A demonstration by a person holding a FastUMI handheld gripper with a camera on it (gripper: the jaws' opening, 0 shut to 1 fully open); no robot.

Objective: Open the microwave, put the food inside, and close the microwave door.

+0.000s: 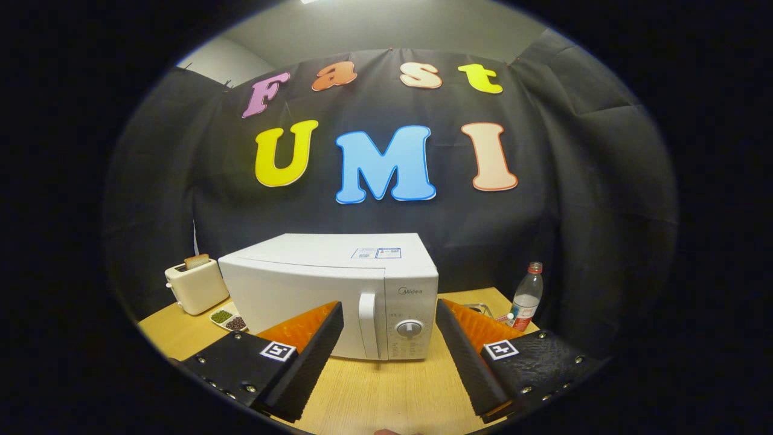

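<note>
Microwave (329,296), door shut, faces the wide-open, empty claw (389,314), its long axis running left-right across the table (374,393).

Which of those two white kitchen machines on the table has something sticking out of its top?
The small toaster, left of the microwave: a bread slice pokes from its slot. The microwave's top is flat, door shut. The open gripper holds nothing.

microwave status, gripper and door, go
Gripper open, holding nothing, fingers spread short of the microwave. Door shut, handle just ahead between the fingers. Nothing between fingers and handle.
</note>
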